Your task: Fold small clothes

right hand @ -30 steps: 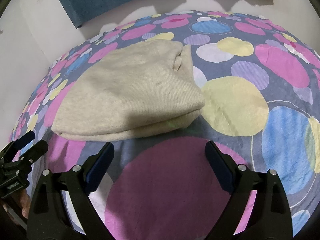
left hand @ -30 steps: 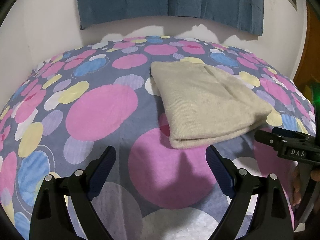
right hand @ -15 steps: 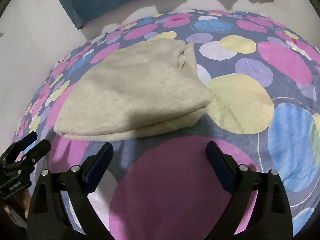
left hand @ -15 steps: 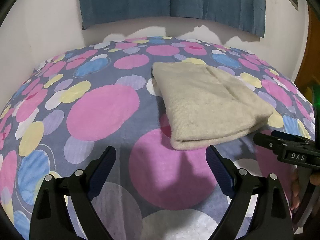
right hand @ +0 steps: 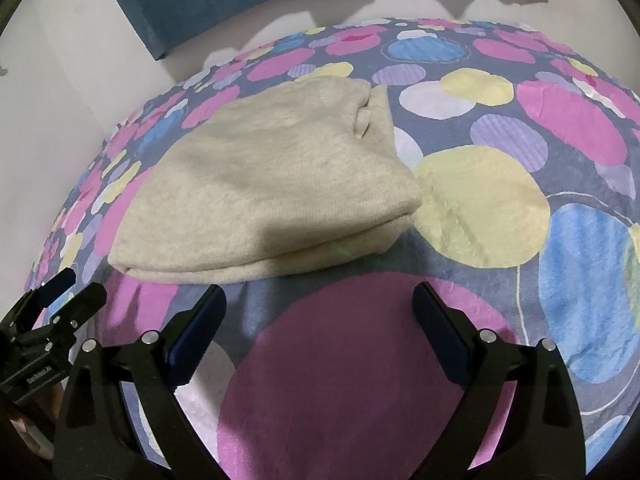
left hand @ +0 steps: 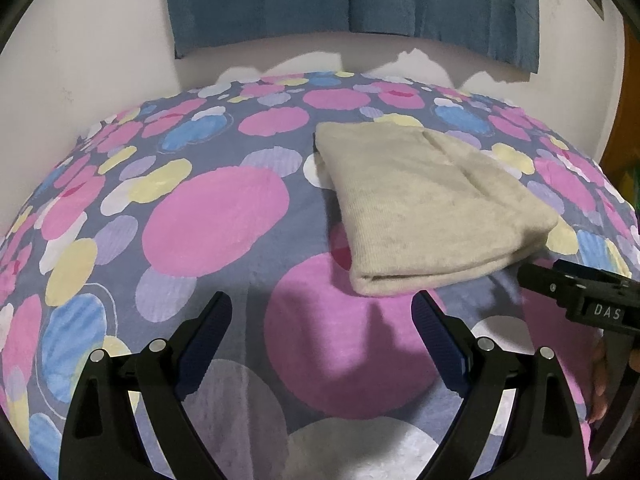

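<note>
A beige knit garment (left hand: pixel 424 208) lies folded in a thick rectangle on the bed; it also shows in the right wrist view (right hand: pixel 272 196), its folded edge toward me. My left gripper (left hand: pixel 322 320) is open and empty, hovering just short of the garment's near left corner. My right gripper (right hand: pixel 320 312) is open and empty, just short of the garment's near edge. The right gripper's body shows at the right edge of the left wrist view (left hand: pixel 580 296), and the left gripper's body shows at the lower left of the right wrist view (right hand: pixel 44 328).
The bed is covered by a sheet (left hand: pixel 216 216) with pink, blue, yellow and lilac circles. White walls (left hand: pixel 80 60) border the bed at the back and left. A blue curtain (left hand: pixel 352 0) hangs on the back wall.
Both grippers have drawn back slightly from the folded garment and risen a little. The garment has not moved. Both stay open.
</note>
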A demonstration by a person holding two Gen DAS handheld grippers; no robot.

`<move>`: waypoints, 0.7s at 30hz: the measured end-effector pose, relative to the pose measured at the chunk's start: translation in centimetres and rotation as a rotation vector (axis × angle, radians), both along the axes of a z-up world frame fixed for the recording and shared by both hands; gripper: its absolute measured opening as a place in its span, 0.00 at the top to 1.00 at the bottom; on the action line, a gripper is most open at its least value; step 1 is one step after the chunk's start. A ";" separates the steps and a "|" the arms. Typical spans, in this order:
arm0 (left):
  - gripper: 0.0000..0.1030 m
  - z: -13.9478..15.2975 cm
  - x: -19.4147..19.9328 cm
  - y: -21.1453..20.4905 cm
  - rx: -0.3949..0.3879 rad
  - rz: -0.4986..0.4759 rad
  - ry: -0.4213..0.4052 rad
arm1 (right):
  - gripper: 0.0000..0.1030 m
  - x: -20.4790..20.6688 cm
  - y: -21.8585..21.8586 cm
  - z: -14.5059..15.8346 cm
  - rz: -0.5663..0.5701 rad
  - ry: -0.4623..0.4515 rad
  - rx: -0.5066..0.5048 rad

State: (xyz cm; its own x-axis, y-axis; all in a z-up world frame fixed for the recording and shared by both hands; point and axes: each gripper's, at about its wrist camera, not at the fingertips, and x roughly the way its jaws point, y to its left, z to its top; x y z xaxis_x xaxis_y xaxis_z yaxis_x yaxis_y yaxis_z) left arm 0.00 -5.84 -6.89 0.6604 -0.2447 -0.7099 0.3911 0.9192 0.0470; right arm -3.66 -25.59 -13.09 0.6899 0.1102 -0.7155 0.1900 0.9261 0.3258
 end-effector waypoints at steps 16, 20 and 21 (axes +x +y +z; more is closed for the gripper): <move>0.13 1.1 -0.5 0.1 -0.010 -0.011 -0.034 | 0.07 0.0 0.0 -0.1 -0.003 0.000 0.009; 0.12 1.5 -0.7 0.3 -0.025 0.009 -0.060 | 0.07 0.0 0.0 -0.1 -0.004 -0.001 0.009; 0.13 1.7 -0.7 0.5 -0.031 0.022 -0.073 | 0.07 0.0 0.0 -0.1 -0.004 0.000 0.008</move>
State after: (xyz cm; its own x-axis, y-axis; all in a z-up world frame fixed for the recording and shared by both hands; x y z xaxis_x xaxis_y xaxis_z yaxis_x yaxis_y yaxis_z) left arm -0.66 -5.32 -5.22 0.7157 -0.2508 -0.6519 0.3676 0.9288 0.0462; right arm -3.67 -25.57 -13.15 0.6903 0.1133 -0.7146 0.1933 0.9229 0.3331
